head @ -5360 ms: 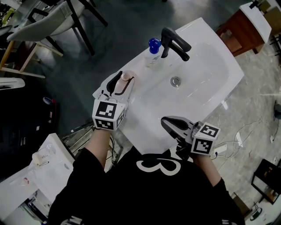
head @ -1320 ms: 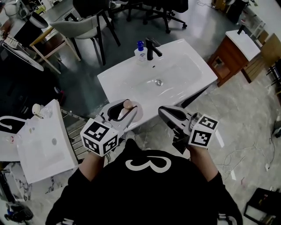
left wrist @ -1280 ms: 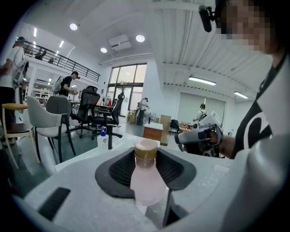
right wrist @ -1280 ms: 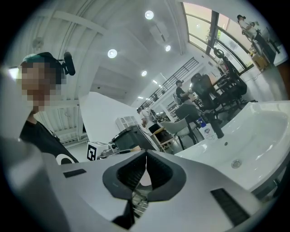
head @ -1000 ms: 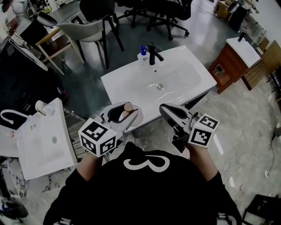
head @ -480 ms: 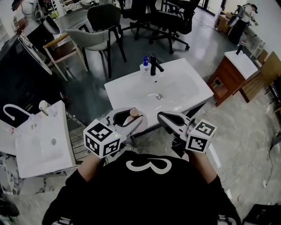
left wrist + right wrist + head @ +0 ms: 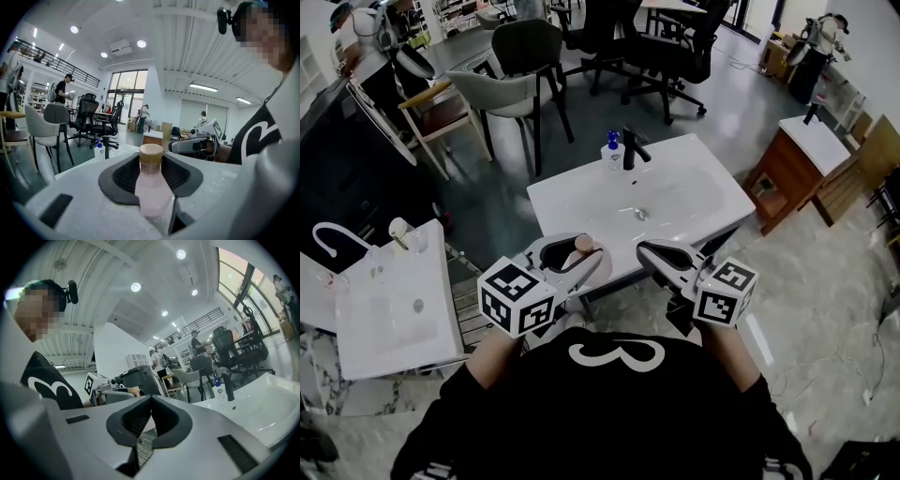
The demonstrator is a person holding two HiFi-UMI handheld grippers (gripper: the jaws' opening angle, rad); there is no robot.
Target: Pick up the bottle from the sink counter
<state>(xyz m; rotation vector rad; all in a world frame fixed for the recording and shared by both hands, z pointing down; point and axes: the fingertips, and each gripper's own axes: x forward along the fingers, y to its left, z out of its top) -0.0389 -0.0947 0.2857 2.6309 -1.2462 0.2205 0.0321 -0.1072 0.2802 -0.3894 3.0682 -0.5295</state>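
Note:
A pale pink bottle (image 7: 151,185) with a tan cap stands upright between the jaws of my left gripper (image 7: 572,257), which is shut on it and holds it in the air in front of the person's chest. The bottle's cap (image 7: 583,245) shows in the head view. My right gripper (image 7: 661,256) hovers to the right of it at the same height, jaws shut and empty; in its own view my right gripper (image 7: 149,412) has its tips touching. The white sink counter (image 7: 581,202) lies beyond both grippers.
On the counter stand a black faucet (image 7: 631,150) and a clear soap bottle with a blue pump (image 7: 613,150). A second white basin (image 7: 389,300) sits at the left, a wooden vanity (image 7: 797,159) at the right. Chairs (image 7: 511,80) stand behind.
Both grippers, the left one with the pink bottle, have drawn back from the counter toward the person and risen slightly; the sink now lies farther away in the head view.

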